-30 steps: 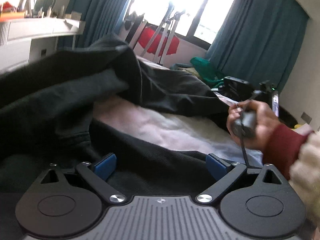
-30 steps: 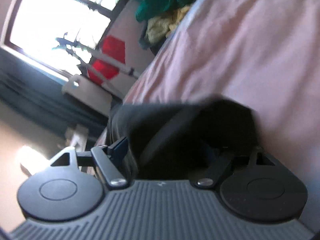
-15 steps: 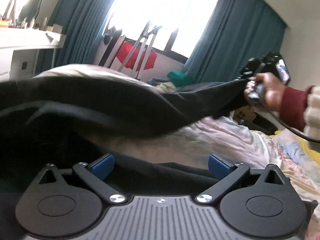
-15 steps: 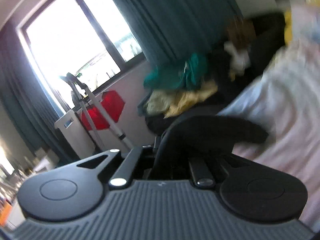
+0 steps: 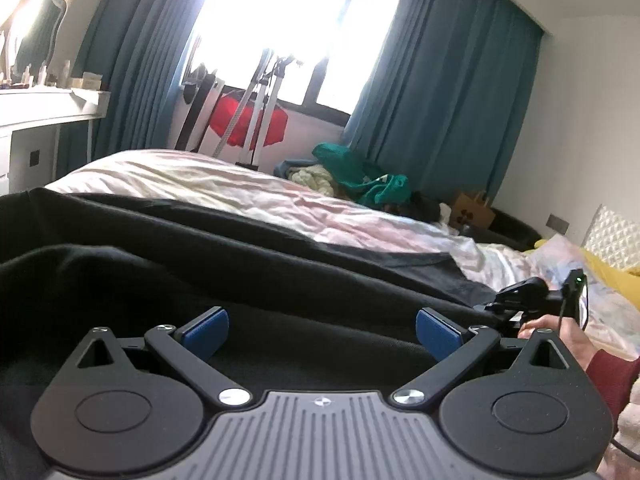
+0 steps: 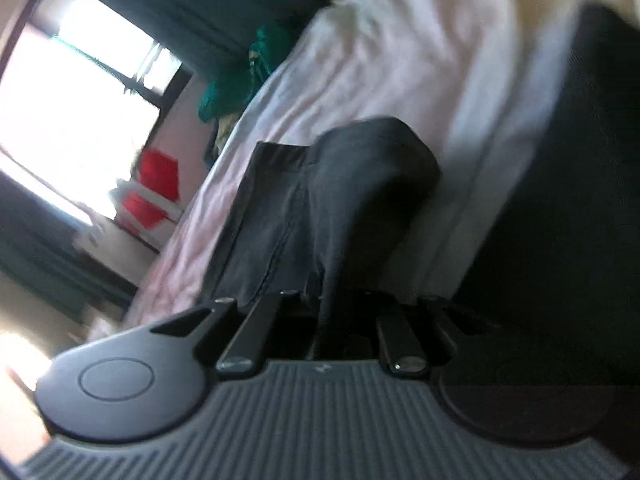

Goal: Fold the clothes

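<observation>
A black garment (image 5: 240, 264) lies spread across the bed, folded in long ridges, filling the lower half of the left wrist view. My left gripper (image 5: 322, 332) is open just above it, its blue pads (image 5: 206, 330) wide apart with black cloth below and between them. My right gripper (image 6: 324, 300) is shut on a hem of the black garment (image 6: 332, 204), which bulges out ahead of the closed fingers. In the left wrist view the right gripper (image 5: 520, 300) sits low at the garment's right edge, held by a hand in a red sleeve.
The bed has a pale pink sheet (image 5: 280, 196). A pile of green and yellow clothes (image 5: 356, 178) lies at its far side. A white dresser (image 5: 36, 120) stands at the left, a clothes rack (image 5: 260, 108) with a red item by the window. A yellow pillow (image 5: 600, 264) lies at right.
The right gripper has come down from a raised position to the bed, laying the garment flat. The lifted black cloth has dropped, baring the pink sheet behind. The left gripper stays open.
</observation>
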Action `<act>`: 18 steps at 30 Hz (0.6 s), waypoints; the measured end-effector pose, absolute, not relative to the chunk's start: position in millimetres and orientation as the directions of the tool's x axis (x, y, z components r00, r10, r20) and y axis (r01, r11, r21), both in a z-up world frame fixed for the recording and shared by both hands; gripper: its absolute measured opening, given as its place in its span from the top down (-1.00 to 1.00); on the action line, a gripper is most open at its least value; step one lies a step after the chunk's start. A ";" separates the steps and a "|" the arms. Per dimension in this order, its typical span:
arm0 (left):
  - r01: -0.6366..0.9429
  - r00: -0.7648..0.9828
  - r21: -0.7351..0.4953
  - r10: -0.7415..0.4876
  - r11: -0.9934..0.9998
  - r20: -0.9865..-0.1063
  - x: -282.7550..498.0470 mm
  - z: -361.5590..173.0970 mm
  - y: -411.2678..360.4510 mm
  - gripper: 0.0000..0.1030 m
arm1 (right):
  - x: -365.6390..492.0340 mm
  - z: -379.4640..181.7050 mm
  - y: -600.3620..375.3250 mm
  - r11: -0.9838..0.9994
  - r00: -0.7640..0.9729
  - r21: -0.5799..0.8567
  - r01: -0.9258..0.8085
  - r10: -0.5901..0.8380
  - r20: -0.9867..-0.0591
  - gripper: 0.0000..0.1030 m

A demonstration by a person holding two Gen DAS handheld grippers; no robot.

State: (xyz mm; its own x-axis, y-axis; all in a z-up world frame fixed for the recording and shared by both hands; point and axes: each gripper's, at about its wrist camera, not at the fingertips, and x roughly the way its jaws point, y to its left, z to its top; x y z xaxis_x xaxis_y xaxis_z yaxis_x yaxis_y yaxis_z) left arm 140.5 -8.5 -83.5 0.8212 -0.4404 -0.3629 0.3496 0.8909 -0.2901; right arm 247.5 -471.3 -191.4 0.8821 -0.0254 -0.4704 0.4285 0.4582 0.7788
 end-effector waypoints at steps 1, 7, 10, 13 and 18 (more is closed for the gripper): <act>0.344 0.817 -0.299 -0.441 0.890 -0.371 142.7 -85.6 -9.1 -0.97 | 249.0 -194.0 -475.2 0.428 0.889 0.799 0.423 -0.023 -0.458 0.82; 0.301 0.816 -0.290 -0.402 0.909 -0.414 165.9 -109.1 -11.5 -0.96 | 258.7 -208.4 -498.2 0.246 0.921 0.891 0.382 -0.026 -0.388 0.80; 0.287 0.809 -0.317 -0.406 0.904 -0.426 173.5 -117.6 -9.2 -0.95 | 263.9 -202.8 -506.9 0.250 0.911 0.876 0.412 -0.101 -0.400 0.86; 0.297 0.818 -0.303 -0.405 0.905 -0.408 171.8 -115.1 -9.6 -0.95 | 271.6 -182.6 -515.3 0.352 0.903 0.832 0.429 -0.145 -0.404 0.90; 0.330 0.826 -0.294 -0.425 0.897 -0.371 168.1 -98.9 -18.3 -0.95 | 286.0 -135.3 -528.3 0.428 0.905 0.798 0.425 -0.196 -0.377 0.90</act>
State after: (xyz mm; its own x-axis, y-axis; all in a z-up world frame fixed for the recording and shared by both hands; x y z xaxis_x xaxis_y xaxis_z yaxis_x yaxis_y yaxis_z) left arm 168.1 -18.3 -98.9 0.8258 -0.4248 -0.3709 0.3296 0.8972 -0.2938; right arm 286.0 -528.3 -135.3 0.9053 -0.1957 -0.3771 0.4248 0.4280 0.7977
